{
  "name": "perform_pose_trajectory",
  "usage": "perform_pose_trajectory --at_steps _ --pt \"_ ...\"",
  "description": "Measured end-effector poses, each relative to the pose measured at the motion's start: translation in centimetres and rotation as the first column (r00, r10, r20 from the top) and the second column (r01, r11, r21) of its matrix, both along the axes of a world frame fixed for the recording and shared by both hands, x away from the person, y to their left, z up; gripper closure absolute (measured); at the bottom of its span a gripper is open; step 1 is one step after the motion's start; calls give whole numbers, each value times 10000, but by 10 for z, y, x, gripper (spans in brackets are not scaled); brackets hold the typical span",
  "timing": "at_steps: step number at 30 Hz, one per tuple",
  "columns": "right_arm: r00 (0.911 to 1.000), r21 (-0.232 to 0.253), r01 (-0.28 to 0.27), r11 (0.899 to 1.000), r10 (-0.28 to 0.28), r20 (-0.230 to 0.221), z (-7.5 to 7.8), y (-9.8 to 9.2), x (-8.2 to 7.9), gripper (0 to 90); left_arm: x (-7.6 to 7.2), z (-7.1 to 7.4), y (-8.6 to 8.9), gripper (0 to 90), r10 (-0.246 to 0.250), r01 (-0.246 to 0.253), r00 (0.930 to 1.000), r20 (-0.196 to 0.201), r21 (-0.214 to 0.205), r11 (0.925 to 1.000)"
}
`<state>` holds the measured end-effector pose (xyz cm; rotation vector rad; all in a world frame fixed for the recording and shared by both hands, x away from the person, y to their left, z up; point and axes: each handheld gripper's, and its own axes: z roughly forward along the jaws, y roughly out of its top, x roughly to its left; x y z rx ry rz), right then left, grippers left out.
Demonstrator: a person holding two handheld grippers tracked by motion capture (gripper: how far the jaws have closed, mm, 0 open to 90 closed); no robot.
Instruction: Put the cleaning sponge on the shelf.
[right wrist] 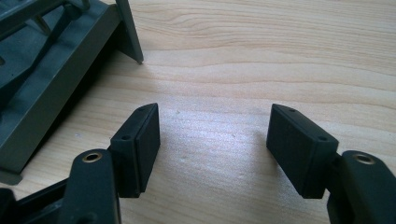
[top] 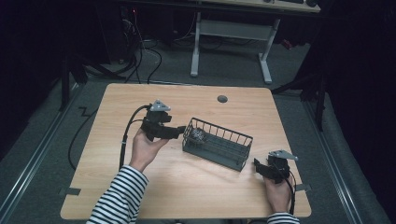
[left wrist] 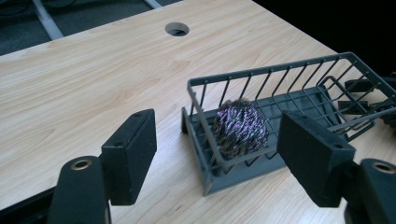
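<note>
The left gripper (left wrist: pixel 217 158) — jaws apart, empty — sits just off the dark grey wire basket's (left wrist: pixel 261 77) near end, where the purple-silver scouring ball (left wrist: pixel 240 128) rests; the right gripper (right wrist: pixel 212 149) stands open too.

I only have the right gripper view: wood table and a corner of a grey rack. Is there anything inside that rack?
Observer: Yes. A purple metallic scouring ball lies at one end of the grey wire basket, the end nearer the left hand-held gripper.
Operator: Is the left one holding that ball?
Observer: No. Its jaws stand open and empty, short of the basket, pointing at the ball.
Operator: And where does my right one sit relative to the basket?
Observer: In the high view, the right hand-held gripper is open just off the basket's opposite end, near the edge of the light wooden table.
</note>
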<state>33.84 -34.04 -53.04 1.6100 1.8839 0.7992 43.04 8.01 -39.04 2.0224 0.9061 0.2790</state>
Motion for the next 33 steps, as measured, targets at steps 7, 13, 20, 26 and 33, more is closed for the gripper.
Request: perform_pose_trajectory --at_steps 7,13,20,26,33 --pt "10000 0 -3 10000 3 -1 0 0 0 350 -7 0 20 289 284 -284 9996 -4 -79 9996" --pt "10000 0 -1 10000 1 -1 0 0 0 350 -14 -2 37 288 589 -591 9982 -83 -186 9981" --pt "10000 -2 -3 10000 3 -3 0 0 0 350 -25 -3 57 289 878 -879 9961 -47 -410 9953" --pt "10000 -3 -4 10000 4 -2 0 0 0 350 -34 -4 72 287 1146 -1143 9934 32 -519 9921" --pt "10000 -6 -16 10000 16 4 0 0 0 349 -46 -11 89 284 1472 -1469 9891 -2 -618 9872"
